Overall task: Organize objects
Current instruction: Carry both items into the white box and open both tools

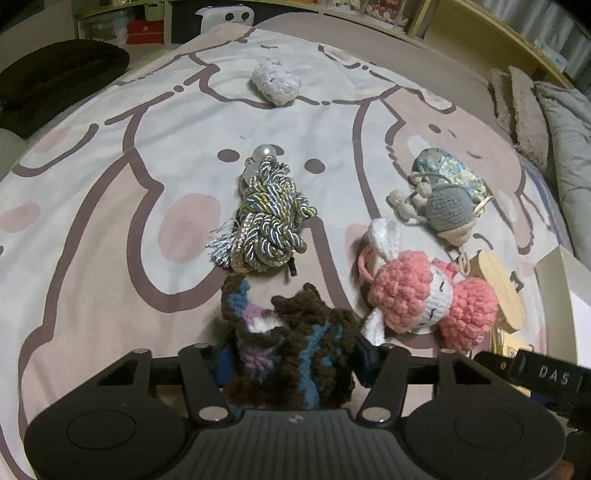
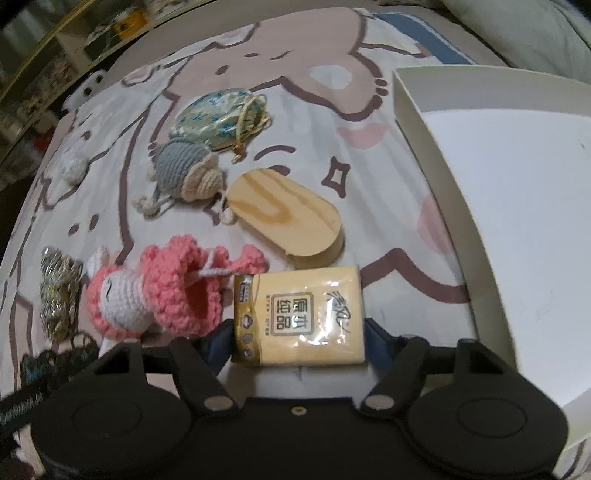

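Observation:
My left gripper [image 1: 291, 358] is shut on a brown, blue and purple crochet piece [image 1: 295, 347], held low over the bedspread. My right gripper [image 2: 299, 332] is shut on a yellow tissue pack [image 2: 299, 314] next to the white box [image 2: 517, 206]. On the bedspread lie a pink crochet doll [image 1: 424, 295], also in the right wrist view [image 2: 147, 295], a grey crochet snail [image 1: 447, 210] [image 2: 184, 170], a brocade pouch [image 1: 450, 173] [image 2: 218, 118], a wooden oval block [image 2: 284, 218] [image 1: 498, 291], a twisted cord bundle with pearls [image 1: 269, 210] and a white crochet piece [image 1: 277, 81].
The cartoon-print bedspread [image 1: 110, 184] covers the bed. A dark cushion [image 1: 55, 77] lies at the far left. Folded grey blankets [image 1: 554, 122] are at the right. Shelves [image 1: 140, 22] stand beyond the bed. The right gripper's black body [image 1: 535, 373] shows beside the left one.

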The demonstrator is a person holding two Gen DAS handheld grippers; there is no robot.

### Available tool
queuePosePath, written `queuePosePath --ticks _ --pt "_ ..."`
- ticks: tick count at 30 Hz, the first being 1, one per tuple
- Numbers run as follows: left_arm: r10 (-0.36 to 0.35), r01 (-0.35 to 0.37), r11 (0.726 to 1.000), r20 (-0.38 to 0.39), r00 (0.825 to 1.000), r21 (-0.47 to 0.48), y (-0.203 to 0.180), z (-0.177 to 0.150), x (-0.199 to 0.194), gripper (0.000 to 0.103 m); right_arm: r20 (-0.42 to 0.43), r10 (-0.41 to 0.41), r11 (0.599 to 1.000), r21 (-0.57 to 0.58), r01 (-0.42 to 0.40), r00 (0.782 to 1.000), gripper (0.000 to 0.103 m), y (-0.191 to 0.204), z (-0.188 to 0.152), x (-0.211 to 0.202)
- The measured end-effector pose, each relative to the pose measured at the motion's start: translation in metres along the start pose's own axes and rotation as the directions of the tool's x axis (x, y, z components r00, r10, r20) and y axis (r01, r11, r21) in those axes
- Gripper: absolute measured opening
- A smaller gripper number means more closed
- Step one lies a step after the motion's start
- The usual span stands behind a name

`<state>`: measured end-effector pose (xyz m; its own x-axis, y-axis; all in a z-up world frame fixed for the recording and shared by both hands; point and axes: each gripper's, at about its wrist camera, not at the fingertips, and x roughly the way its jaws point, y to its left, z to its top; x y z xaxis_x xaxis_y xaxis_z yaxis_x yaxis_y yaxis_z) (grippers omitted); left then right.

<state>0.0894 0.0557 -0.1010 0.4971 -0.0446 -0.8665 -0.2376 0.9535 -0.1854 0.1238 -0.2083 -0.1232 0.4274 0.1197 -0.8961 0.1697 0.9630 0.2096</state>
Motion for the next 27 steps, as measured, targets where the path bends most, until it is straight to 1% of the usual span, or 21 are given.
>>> queuePosePath --ticks 2,6,9,12,15,18,21,23,27 --pt "-0.001 0.001 1.000 0.014 1.000 -0.007 0.000 0.000 -0.005 0.055 0.008 0.002 1.000 -0.016 -0.002 1.000 0.072 -0.001 0.000 -0.005" --pt "-0.006 0.006 1.000 0.075 0.997 -0.009 0.000 0.003 -0.021 0.055 0.081 0.009 0.997 -0.083 -0.002 0.997 0.072 0.002 0.002 -0.027" --pt "-0.027 0.031 0.999 0.113 0.993 -0.032 0.000 0.007 -0.033 0.055 0.143 0.036 0.993 -0.116 -0.019 0.989 0.073 0.002 0.006 -0.048" --pt "-0.045 0.051 0.998 0.160 0.986 -0.032 -0.002 0.009 -0.047 0.055 0.191 0.062 0.991 -0.125 -0.038 0.980 0.073 -0.001 0.010 -0.065" --pt "-0.062 0.066 0.998 0.211 0.976 -0.011 -0.007 0.012 -0.062 0.055 0.232 0.077 0.990 -0.131 -0.047 0.970 0.073 -0.005 0.015 -0.079" --pt "-0.103 0.102 0.995 0.238 0.966 0.018 -0.014 0.016 -0.073 0.055 0.279 0.085 0.988 -0.145 -0.046 0.957 0.073 -0.010 0.022 -0.092" --pt "-0.120 0.105 0.992 0.271 0.955 0.068 -0.026 0.020 -0.083 0.055 0.312 0.086 0.986 -0.163 -0.035 0.946 0.073 -0.015 0.027 -0.100" --pt "-0.138 0.114 0.989 0.286 0.948 0.097 -0.036 0.022 -0.086 0.055 0.331 0.080 0.986 -0.167 -0.025 0.940 0.073 -0.020 0.032 -0.103" --pt "-0.204 0.169 0.976 0.293 0.934 0.141 -0.060 0.032 -0.087 0.055 0.359 0.053 0.988 -0.153 0.003 0.932 0.073 -0.040 0.046 -0.107"
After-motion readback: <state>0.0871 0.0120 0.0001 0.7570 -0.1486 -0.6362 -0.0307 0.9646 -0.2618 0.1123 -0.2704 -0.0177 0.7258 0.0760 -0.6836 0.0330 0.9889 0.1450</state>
